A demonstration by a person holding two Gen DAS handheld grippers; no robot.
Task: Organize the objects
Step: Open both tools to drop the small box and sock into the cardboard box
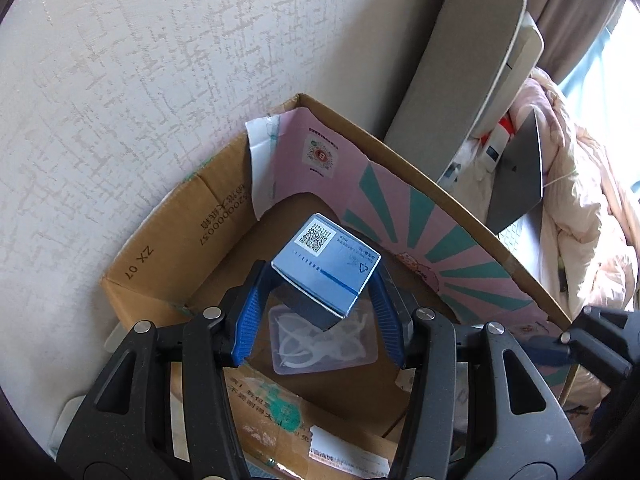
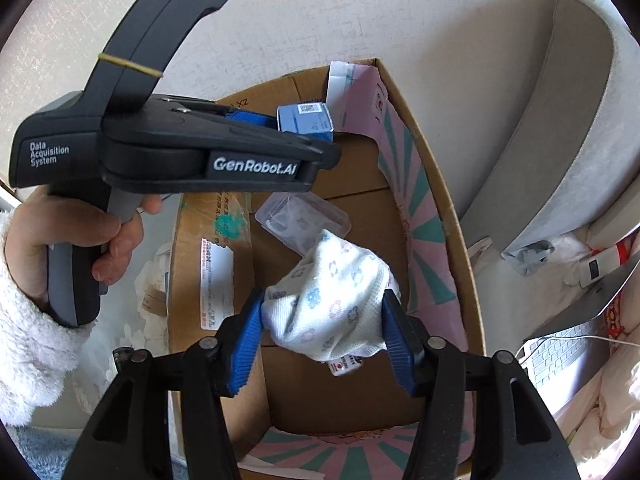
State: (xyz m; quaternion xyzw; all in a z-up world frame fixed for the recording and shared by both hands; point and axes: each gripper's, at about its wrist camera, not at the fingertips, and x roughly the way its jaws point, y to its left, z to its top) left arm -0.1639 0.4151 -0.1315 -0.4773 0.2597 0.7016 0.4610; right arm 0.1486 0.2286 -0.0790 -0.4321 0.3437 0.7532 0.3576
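My left gripper (image 1: 320,280) is shut on a small blue box (image 1: 326,262) with a QR label, held above the inside of an open cardboard box (image 1: 160,248). A clear plastic case (image 1: 320,344) of white picks lies on the box floor below it. In the right wrist view my right gripper (image 2: 324,312) is shut on a white patterned cloth (image 2: 336,300), held over the same cardboard box (image 2: 448,216). The left gripper (image 2: 200,152) with the blue box (image 2: 306,118) shows above, and the clear case (image 2: 302,220) lies between them.
A pink and green printed liner (image 1: 420,216) covers the box's right wall. The box stands against a textured wall (image 1: 120,80). To the right are a grey cushion (image 1: 460,72), an open laptop (image 2: 560,356) and pink bedding (image 1: 592,220).
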